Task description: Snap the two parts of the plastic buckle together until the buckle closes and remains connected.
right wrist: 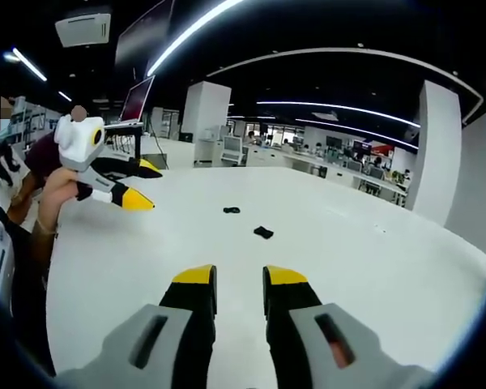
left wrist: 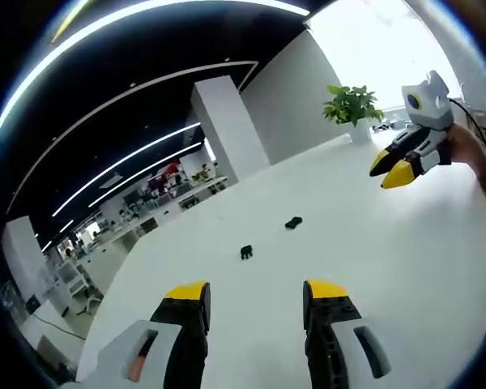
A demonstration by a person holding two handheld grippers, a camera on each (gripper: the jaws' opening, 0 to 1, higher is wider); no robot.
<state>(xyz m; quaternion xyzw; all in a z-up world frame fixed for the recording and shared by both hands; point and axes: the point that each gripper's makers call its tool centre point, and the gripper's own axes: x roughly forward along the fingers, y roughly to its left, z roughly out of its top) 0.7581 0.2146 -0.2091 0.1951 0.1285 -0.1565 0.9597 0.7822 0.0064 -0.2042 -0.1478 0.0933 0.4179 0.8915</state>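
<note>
Two small black buckle parts lie apart on the white table. In the left gripper view one part is nearer my left gripper and the other part lies farther to the right. My left gripper hovers short of them, open, with nothing between its yellow-tipped jaws. The right gripper hangs in the air at the upper right, held by a hand. In the right gripper view the parts sit ahead of my right gripper, whose jaws stand narrowly open and hold nothing. The left gripper shows at the left.
A potted plant stands at the table's far end by a bright window. A white pillar and rows of office desks lie beyond the table edge. A person's hand holds the left gripper; a tilted screen stands behind it.
</note>
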